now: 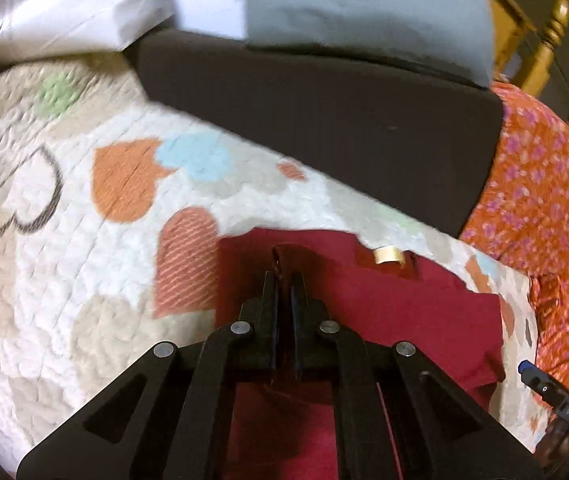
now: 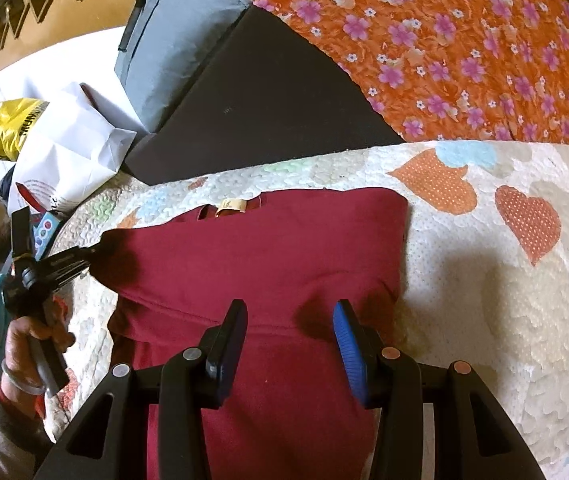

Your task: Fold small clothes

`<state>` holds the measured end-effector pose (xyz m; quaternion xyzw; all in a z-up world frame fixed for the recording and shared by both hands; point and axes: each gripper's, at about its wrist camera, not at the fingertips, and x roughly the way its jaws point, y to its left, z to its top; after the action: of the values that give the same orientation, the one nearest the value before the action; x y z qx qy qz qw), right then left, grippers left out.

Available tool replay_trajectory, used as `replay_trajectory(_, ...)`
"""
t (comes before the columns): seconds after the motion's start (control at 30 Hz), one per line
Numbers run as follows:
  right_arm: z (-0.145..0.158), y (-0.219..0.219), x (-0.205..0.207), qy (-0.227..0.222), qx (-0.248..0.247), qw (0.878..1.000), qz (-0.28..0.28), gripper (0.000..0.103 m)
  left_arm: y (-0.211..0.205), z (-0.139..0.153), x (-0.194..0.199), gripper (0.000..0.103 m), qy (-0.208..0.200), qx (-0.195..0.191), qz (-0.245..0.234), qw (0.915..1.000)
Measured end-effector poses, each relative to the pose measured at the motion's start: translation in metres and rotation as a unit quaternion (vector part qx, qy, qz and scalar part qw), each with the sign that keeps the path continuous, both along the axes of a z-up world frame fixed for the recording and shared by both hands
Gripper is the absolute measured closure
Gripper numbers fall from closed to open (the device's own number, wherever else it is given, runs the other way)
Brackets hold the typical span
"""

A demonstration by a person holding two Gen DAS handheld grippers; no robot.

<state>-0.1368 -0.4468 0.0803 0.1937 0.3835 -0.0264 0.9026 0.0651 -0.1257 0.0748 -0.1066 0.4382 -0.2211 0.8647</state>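
On the left, the left hand-held gripper (image 1: 284, 276) is closed narrow on a fold of the one maroon garment (image 1: 396, 312), a bit of the red cloth standing up between its two fingers; in the right wrist view the same gripper (image 2: 94, 258) shows at the garment's left edge, its tips dark against the cloth, held by the person's left hand (image 2: 30, 334), which wears one bangle at the wrist. The maroon garment (image 2: 268, 272) lies spread on one quilted cover with a heart pattern (image 2: 504, 280) (image 1: 64, 240), its neck side away from the cameras, with one pale label (image 2: 232, 205) (image 1: 389, 256) at the collar. Further right, the right hand-held gripper (image 2: 290, 316) hangs over the lower middle of the garment with its two fingers wide apart and nothing between them; whether its tips touch the cloth cannot be told. One finger pad is blue (image 2: 350, 344), the other dark. Beyond the quilt lie one dark flat cushion (image 2: 268, 108), one grey pillow (image 2: 168, 52), one white paper bag (image 2: 72, 136) and one yellow plastic bag (image 2: 4, 128), and to the right one orange cloth with pink flowers (image 2: 464, 52).
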Motion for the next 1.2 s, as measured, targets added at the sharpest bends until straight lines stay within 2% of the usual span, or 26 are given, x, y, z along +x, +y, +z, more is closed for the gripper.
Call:
replay_trajectory(0.07,-0.002,-0.001,0.005,0.000,0.000,1.000,-0.001,0.060,-0.001,-0.012,0.000,0.099,0.024,0.010,-0.003,0.9996)
replay_trajectory(0.17,-0.011,-0.002,0.015,0.013,-0.005,1.000,0.002,0.060,-0.007,-0.022,-0.003,0.099,0.033,0.033,-0.002,0.9989)
replay_trajectory(0.37,-0.056,0.006,0.024,0.099,-0.055,0.993,0.029,0.063,-0.008,-0.031,-0.001,0.099,0.032,0.053,0.005,0.9981)
replay_trajectory(0.47,-0.046,0.011,0.015,0.111,-0.067,0.991,0.043,0.063,-0.007,-0.031,-0.001,0.099,0.033,0.051,0.006,0.9981)
replay_trajectory(0.57,-0.022,0.004,0.010,0.065,-0.037,0.997,0.033,0.063,-0.010,-0.029,-0.003,0.099,0.025,0.061,0.005,0.9978)
replay_trajectory(0.63,-0.009,0.000,0.013,0.037,-0.036,0.998,0.020,0.063,-0.013,-0.028,-0.004,0.099,0.022,0.066,0.005,0.9976)
replay_trajectory(0.7,-0.004,-0.004,0.025,0.027,-0.046,0.999,0.001,0.063,-0.014,-0.028,-0.004,0.099,0.023,0.065,0.004,0.9976)
replay_trajectory(0.77,-0.006,-0.004,0.042,0.029,-0.054,0.998,-0.011,0.063,-0.013,-0.030,-0.003,0.099,0.025,0.066,0.004,0.9975)
replay_trajectory(0.87,-0.025,-0.011,0.078,0.058,-0.083,0.995,-0.024,0.063,-0.013,-0.035,-0.001,0.099,0.031,0.067,0.008,0.9972)
replay_trajectory(0.93,-0.042,-0.022,0.098,0.082,-0.097,0.991,-0.038,0.067,-0.015,-0.038,0.000,0.099,0.031,0.072,0.007,0.9969)
replay_trajectory(0.97,-0.046,-0.025,0.104,0.074,-0.097,0.992,-0.039,0.070,-0.016,-0.039,0.000,0.099,0.029,0.074,0.006,0.9968)
replay_trajectory(1.03,-0.046,-0.030,0.111,0.067,-0.110,0.991,-0.048,0.070,-0.018,-0.039,0.000,0.098,0.027,0.076,0.004,0.9967)
replay_trajectory(1.2,-0.029,-0.029,0.099,0.071,-0.094,0.992,-0.047,0.070,-0.018,-0.037,0.001,0.085,0.039,0.064,0.000,0.9972)
